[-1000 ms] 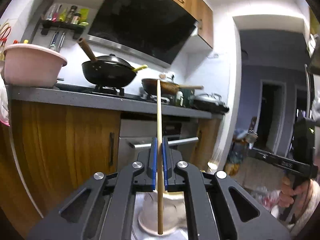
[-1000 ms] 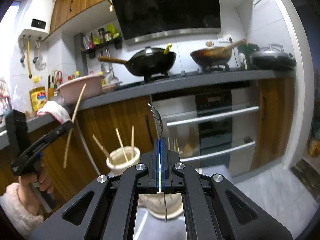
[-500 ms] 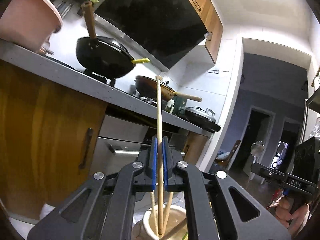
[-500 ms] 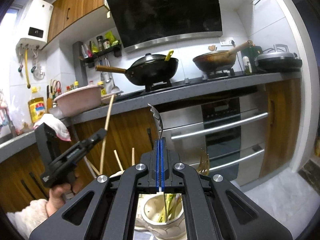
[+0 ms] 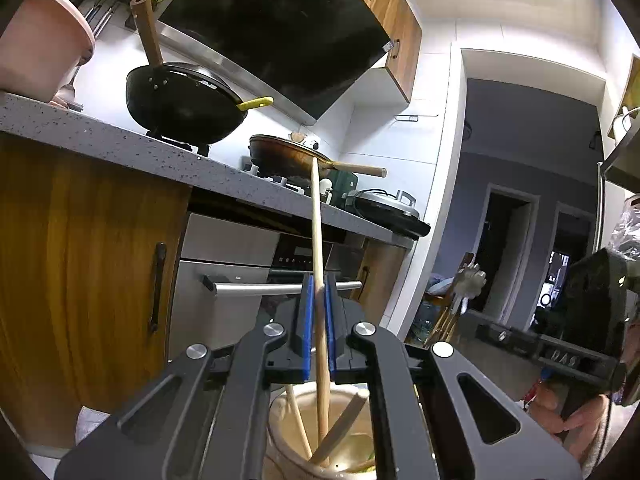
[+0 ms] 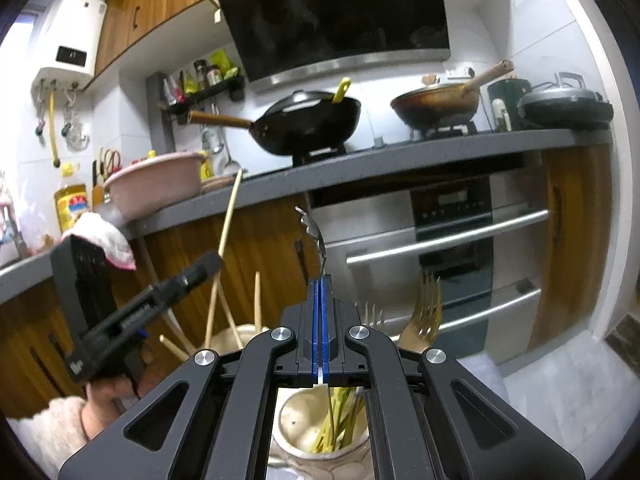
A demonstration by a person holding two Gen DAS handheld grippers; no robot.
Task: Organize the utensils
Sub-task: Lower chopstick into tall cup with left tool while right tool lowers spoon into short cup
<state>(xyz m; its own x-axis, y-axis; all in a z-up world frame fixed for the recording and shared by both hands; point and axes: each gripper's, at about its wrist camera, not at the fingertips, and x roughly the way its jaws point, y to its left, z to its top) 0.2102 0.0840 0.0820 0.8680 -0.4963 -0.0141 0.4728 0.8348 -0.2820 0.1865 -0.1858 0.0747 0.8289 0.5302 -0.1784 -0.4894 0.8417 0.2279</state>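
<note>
Below the kitchen bench (image 5: 120,148), my left claw (image 5: 318,328) grips a pale wooden chopstick (image 5: 316,232) upright; my right claw (image 6: 320,328) pinches a thin metal utensil (image 6: 316,236).

We could not see the chopstick's (image 5: 317,240) lower tip inside the holder (image 5: 288,428), whose base the frame cut off beneath the left gripper (image 5: 318,320).

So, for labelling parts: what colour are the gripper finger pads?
Blue pads on black fingers, clearest in the left wrist view.
</note>
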